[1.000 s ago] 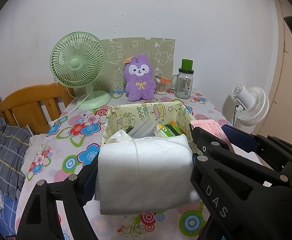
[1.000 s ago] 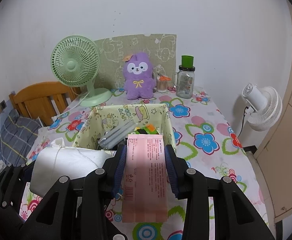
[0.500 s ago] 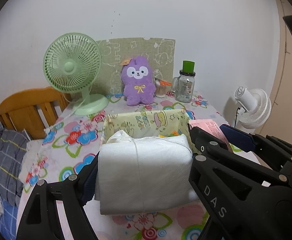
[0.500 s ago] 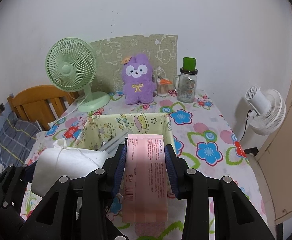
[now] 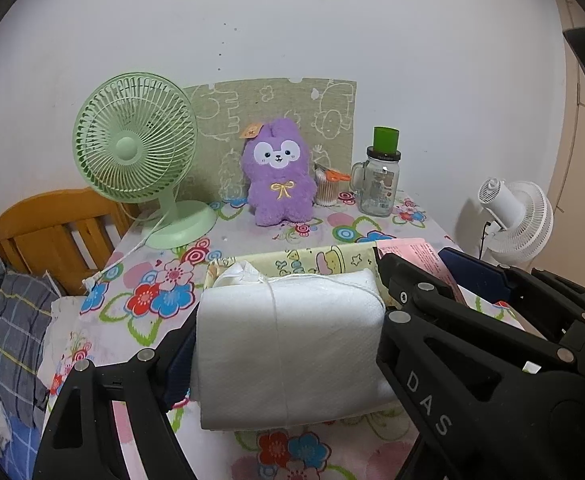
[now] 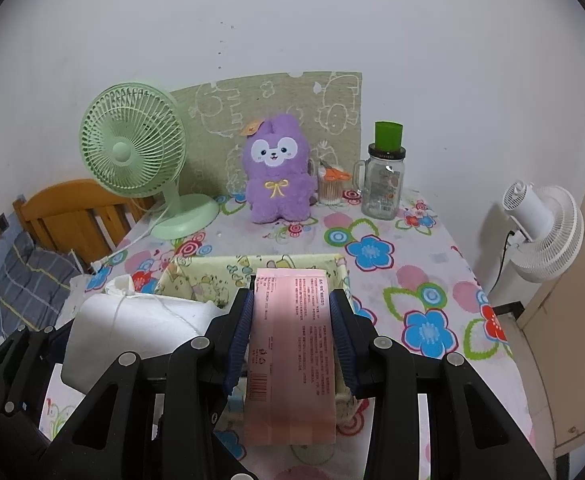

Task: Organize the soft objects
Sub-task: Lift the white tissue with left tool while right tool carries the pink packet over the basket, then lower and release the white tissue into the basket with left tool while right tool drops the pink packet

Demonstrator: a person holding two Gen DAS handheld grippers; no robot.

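My left gripper (image 5: 288, 336) is shut on a white bundle of soft tissue tied with string (image 5: 292, 344), held above the flowered table. The same bundle (image 6: 132, 328) shows at the lower left of the right wrist view. My right gripper (image 6: 292, 320) is shut on a pink printed packet (image 6: 292, 344), which also peeks in at the right of the left wrist view as the pink packet (image 5: 416, 256). Just beyond both lies a yellow cartoon-print fabric basket (image 6: 208, 276), its inside mostly hidden. A purple plush toy (image 5: 278, 172) sits upright at the table's far side.
A green desk fan (image 5: 136, 148) stands back left, its cord trailing off the table edge. A glass jar with a green cap (image 5: 380, 176) and a cup of cotton swabs (image 5: 326, 188) stand beside the plush. A wooden bed frame (image 5: 52, 232) lies left, a white fan (image 5: 516, 216) right.
Both grippers have drawn back toward the near side with their loads. The basket now sits lower and its contents are hidden behind the bundle and packet.
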